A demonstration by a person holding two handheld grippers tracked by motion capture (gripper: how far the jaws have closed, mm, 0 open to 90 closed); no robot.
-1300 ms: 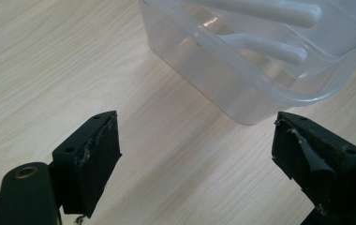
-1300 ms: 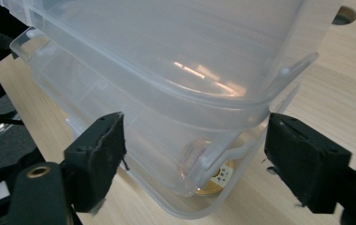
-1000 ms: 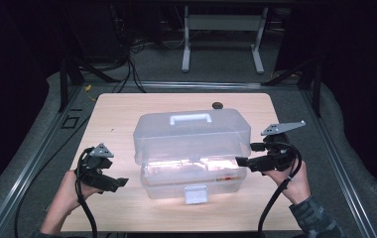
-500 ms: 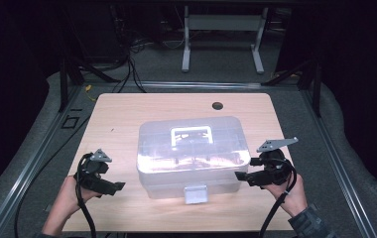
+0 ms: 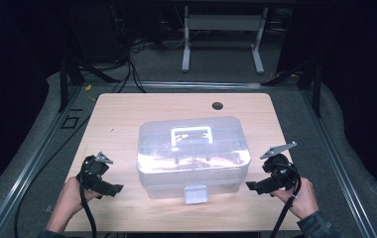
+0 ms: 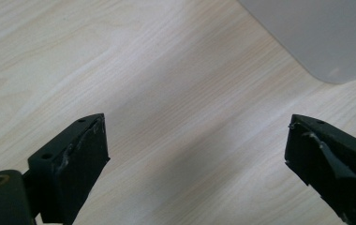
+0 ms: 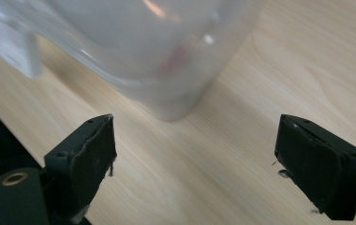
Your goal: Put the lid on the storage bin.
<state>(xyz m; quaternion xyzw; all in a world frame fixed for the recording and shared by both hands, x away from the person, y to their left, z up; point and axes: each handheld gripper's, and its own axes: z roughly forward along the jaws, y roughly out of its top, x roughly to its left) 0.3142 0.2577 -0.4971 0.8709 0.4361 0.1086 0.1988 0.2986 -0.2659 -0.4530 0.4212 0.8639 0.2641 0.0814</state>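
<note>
A clear plastic storage box with a white lid handle and a front latch rests on the wooden table. My left gripper hovers low at the box's front left, a short gap away. Its jaws have just been opening, and between them there is bare wood in the left gripper view, with a box corner beyond. My right gripper sits at the box's front right. Its jaws have also just been opening, and nothing lies between them. The box's rounded corner stands just ahead.
A dark round hole marks the table's far side. A metal stand and loose cables lie on the floor beyond. The table's front edge runs close under both hands.
The box has come down from a raised position between the grippers and now sits on the table. Both grippers have sunk, drawn slightly away from its sides and opened wider.
</note>
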